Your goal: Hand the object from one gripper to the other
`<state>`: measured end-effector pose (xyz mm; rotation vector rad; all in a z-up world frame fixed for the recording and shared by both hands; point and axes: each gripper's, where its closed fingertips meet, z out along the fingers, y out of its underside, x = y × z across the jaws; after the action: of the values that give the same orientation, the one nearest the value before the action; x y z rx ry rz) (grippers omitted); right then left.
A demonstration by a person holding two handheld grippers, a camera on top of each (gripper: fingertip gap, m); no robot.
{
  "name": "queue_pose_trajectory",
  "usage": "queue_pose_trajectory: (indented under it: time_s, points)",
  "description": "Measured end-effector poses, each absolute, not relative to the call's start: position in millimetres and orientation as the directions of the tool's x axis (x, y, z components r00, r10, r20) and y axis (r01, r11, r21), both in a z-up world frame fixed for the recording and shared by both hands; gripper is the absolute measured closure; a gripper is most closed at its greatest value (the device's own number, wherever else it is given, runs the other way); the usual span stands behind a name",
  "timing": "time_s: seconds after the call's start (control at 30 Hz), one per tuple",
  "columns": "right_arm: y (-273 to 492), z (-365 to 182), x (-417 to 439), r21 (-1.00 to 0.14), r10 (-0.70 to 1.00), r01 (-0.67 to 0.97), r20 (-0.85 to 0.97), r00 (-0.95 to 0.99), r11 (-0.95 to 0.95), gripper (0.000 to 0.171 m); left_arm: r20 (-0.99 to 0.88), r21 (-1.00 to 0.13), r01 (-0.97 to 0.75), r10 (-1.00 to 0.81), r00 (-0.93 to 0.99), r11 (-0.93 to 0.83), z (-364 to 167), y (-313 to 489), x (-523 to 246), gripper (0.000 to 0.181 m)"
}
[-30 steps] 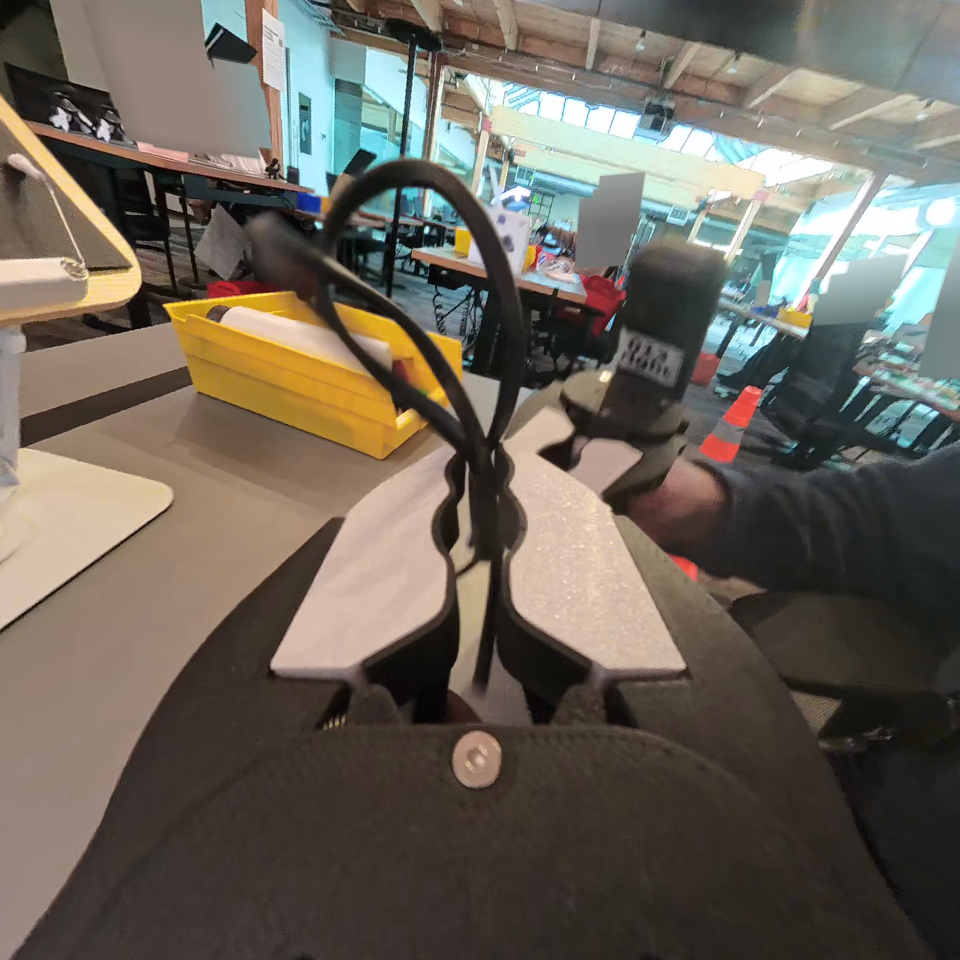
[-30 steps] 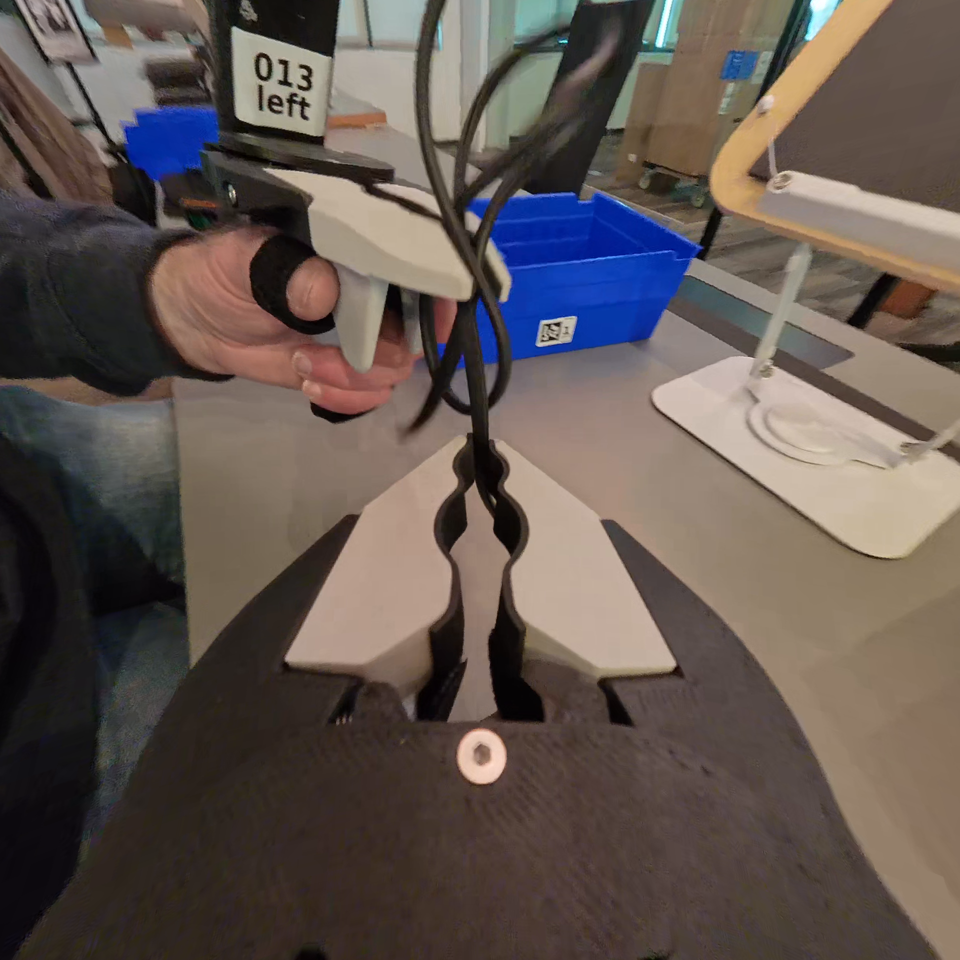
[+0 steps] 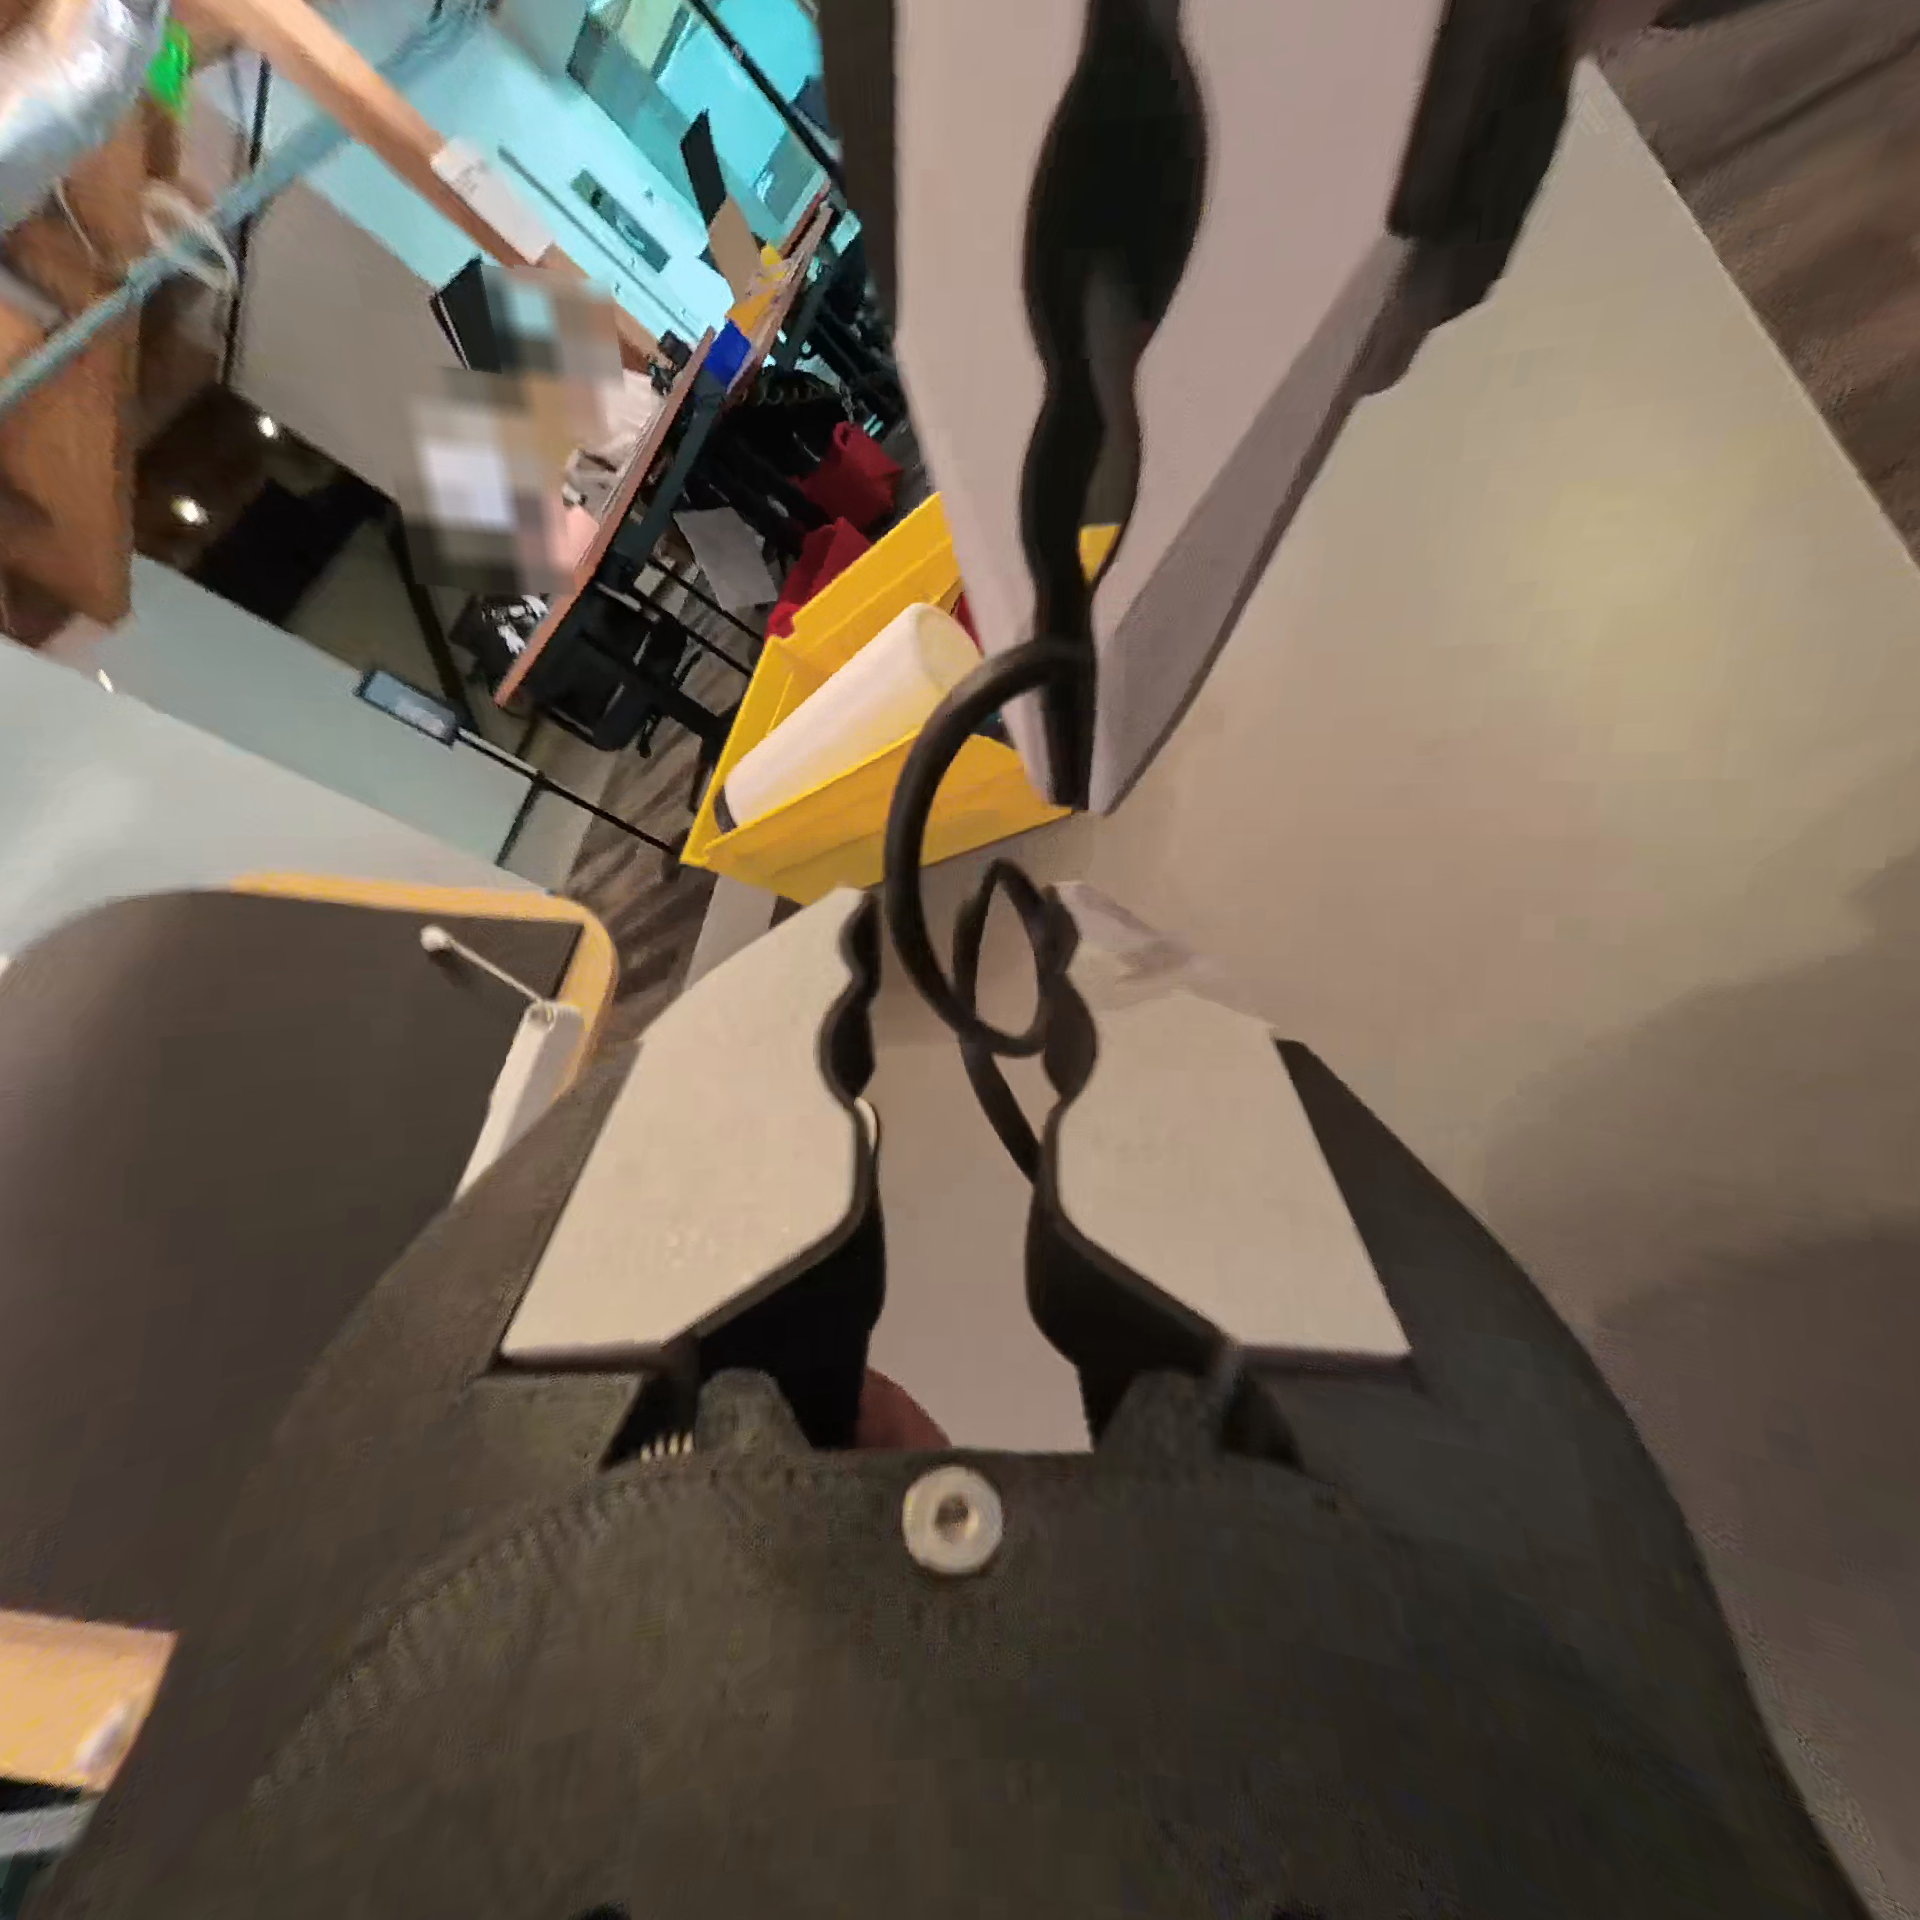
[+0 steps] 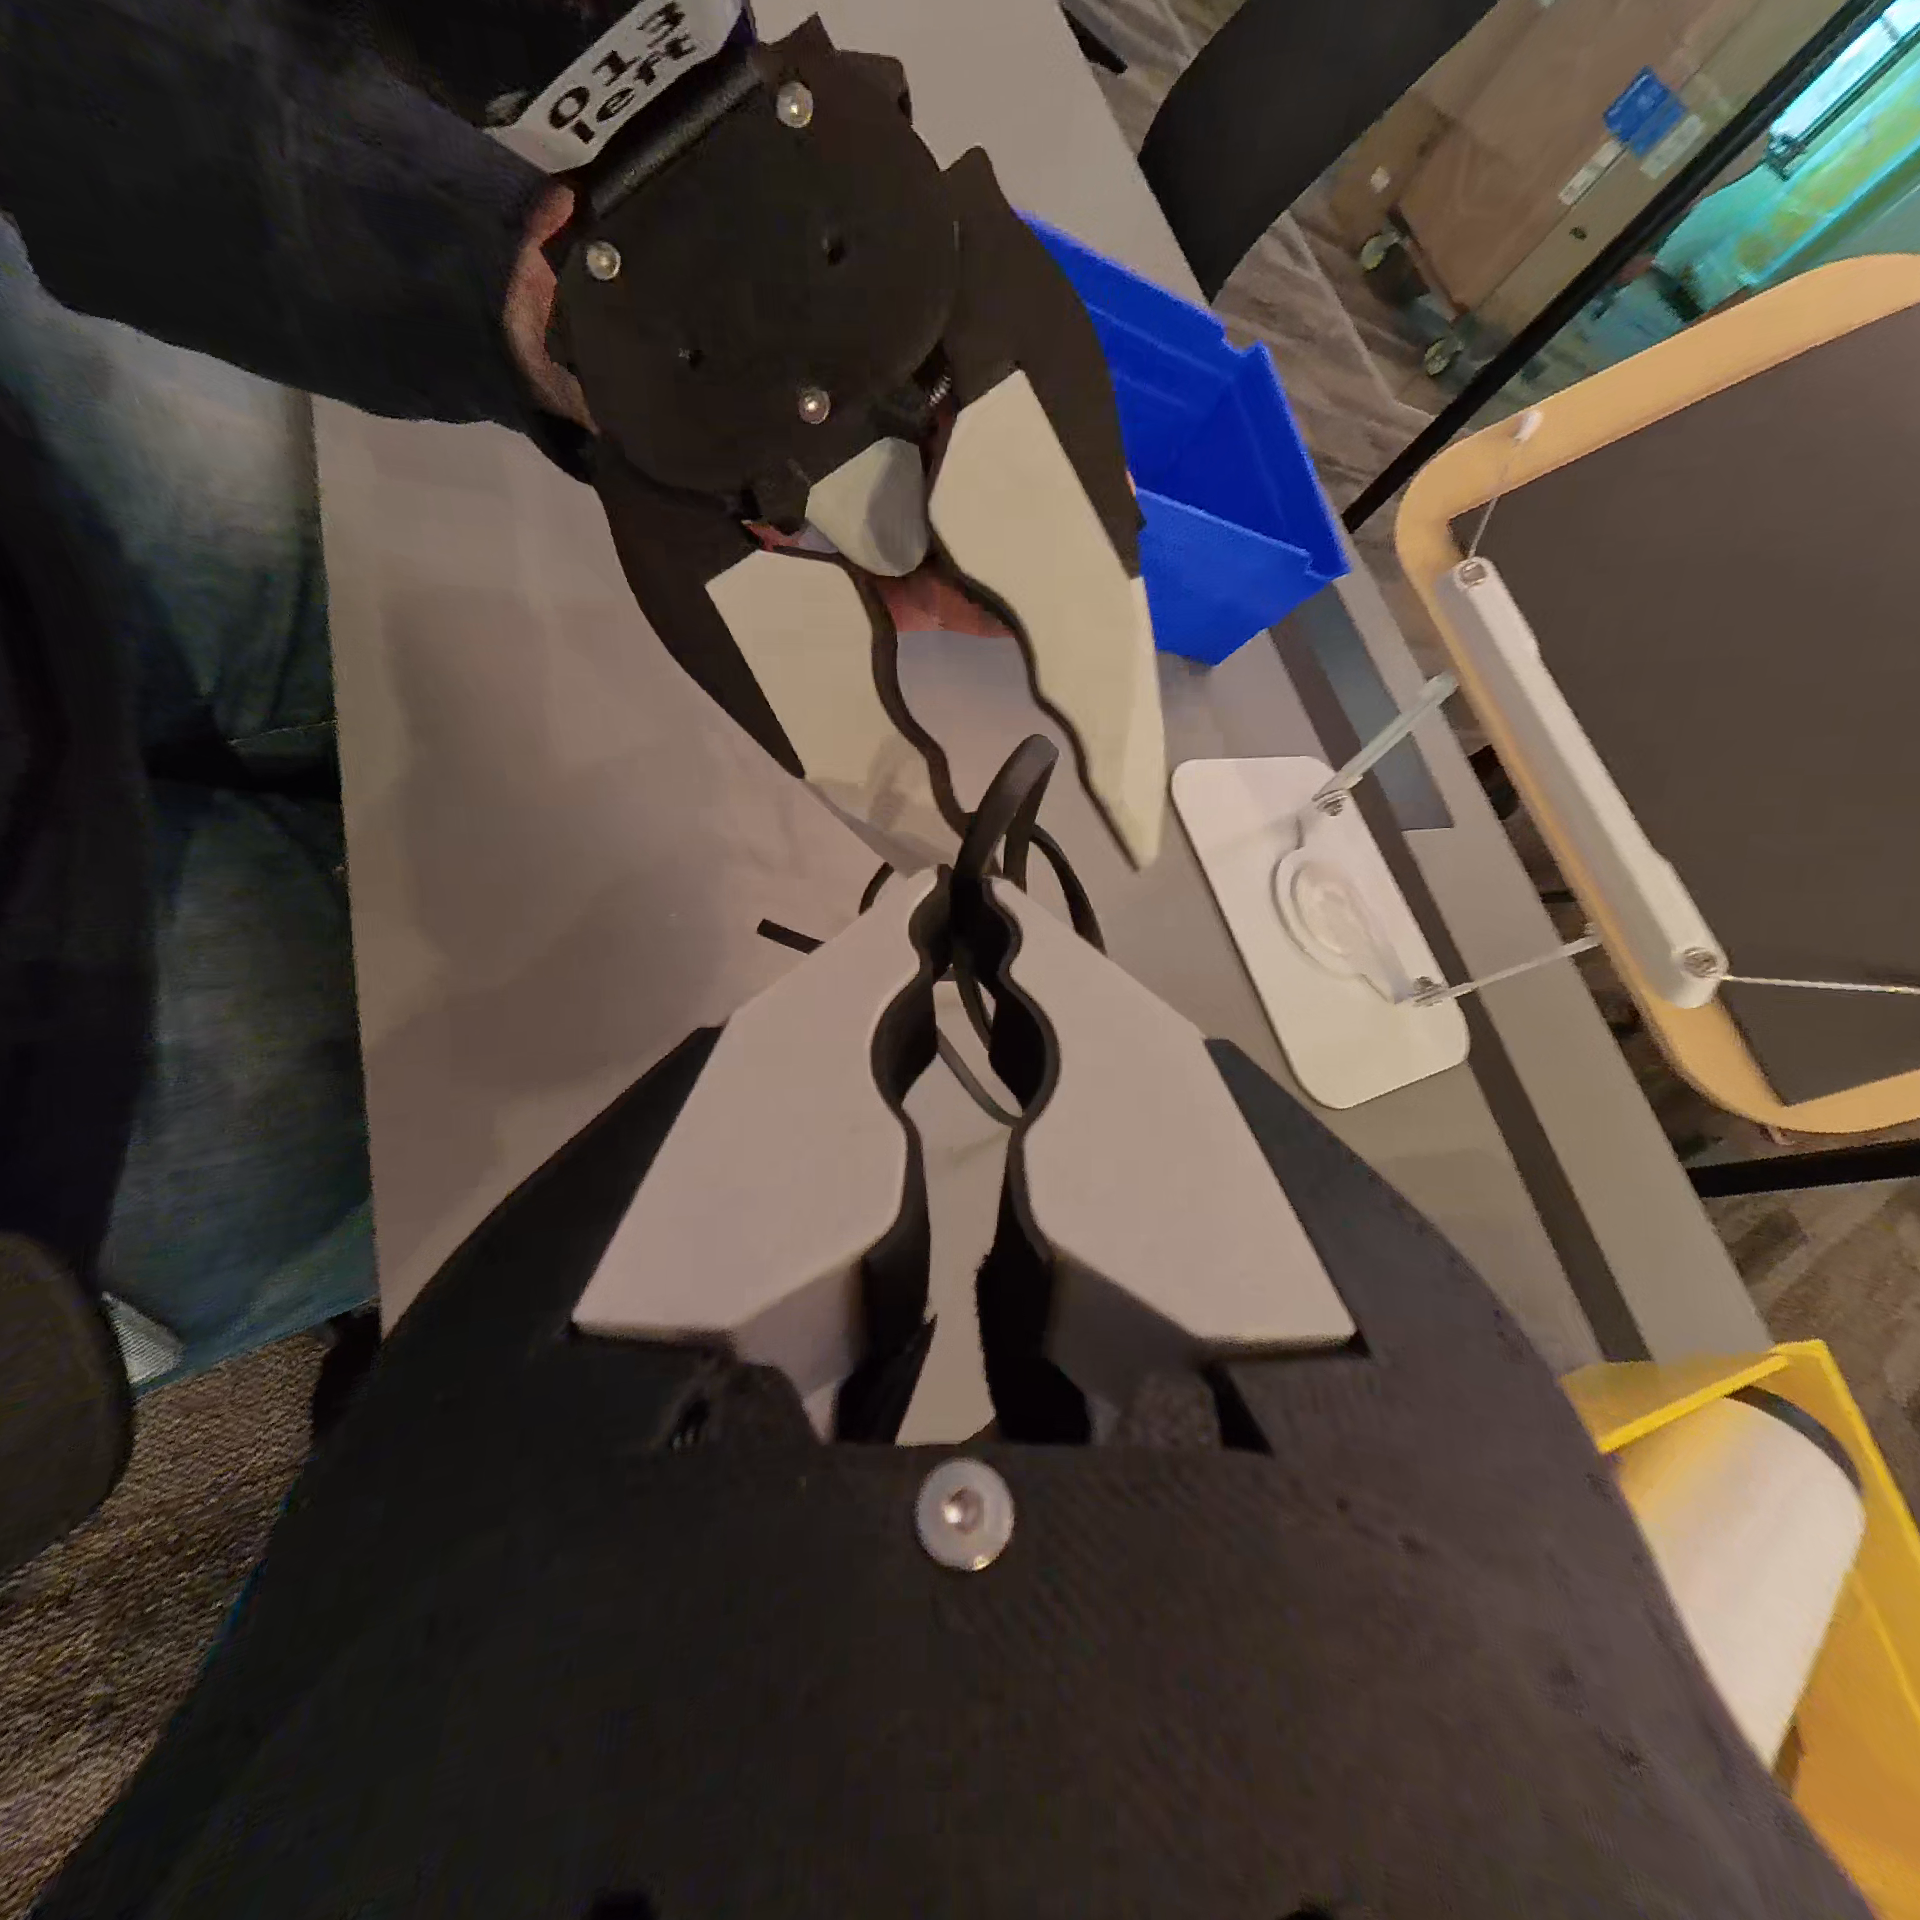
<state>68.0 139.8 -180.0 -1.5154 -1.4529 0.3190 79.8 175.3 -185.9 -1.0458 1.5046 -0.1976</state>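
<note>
At lower centre of the right wrist view, the right gripper (image 4: 961,904) pinches one looped black cable (image 4: 1013,800) at its fingertips. Just beyond, at upper centre, the left gripper (image 4: 1023,831) stands spread apart, cable loops between its fingers. Behind: one blue bin (image 4: 1216,468); one yellow bin (image 3: 831,821).

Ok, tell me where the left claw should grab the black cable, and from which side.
Grip the black cable on the loop standing proud of the right claw, which is shut on the strands just below. Come in opposite that claw, tip to tip, with the open left claw straddling the loop: that arc is the only part exposed and clear.
</note>
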Motion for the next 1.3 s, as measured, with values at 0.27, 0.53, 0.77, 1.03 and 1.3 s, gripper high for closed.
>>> queue_pose_trajectory:
  time_s: [0.27, 0.53, 0.77, 1.03, 1.3]
  points:
    - [146.5, -183.5, 77.3, -0.831, 0.871, 0.539, 0.358, 0.336, 0.134, 0.170, -0.647, -0.713, -0.501, -0.735, 0.203, 0.490, -193.8, 183.0, 76.0, 0.181]
    - [170.0, -203.2, 94.1, -0.966, 0.854, 0.244, 0.050, 0.518, -0.091, 0.110, -0.356, -0.922, -0.287, -0.860, 0.366, 0.259, -162.8, 202.5, 58.6, 0.181]
    - [189.4, -282.4, 44.0, -0.921, 0.888, 0.365, 0.050, 0.457, -0.137, 0.101, -0.267, -0.961, -0.169, -0.893, 0.361, 0.219, -132.4, 195.5, 61.9, 0.181]
    - [223.1, -299.5, 10.0, -0.897, 0.876, 0.437, 0.154, 0.457, -0.070, 0.170, -0.221, -0.975, -0.089, -0.914, 0.340, 0.202, -110.3, 183.6, 70.0, 0.181]
    - [235.6, -260.7, 38.6, -0.949, 0.841, 0.295, 0.069, 0.536, -0.110, 0.171, -0.205, -0.978, -0.095, -0.914, 0.350, 0.184, -108.0, 182.8, 43.0, 0.181]
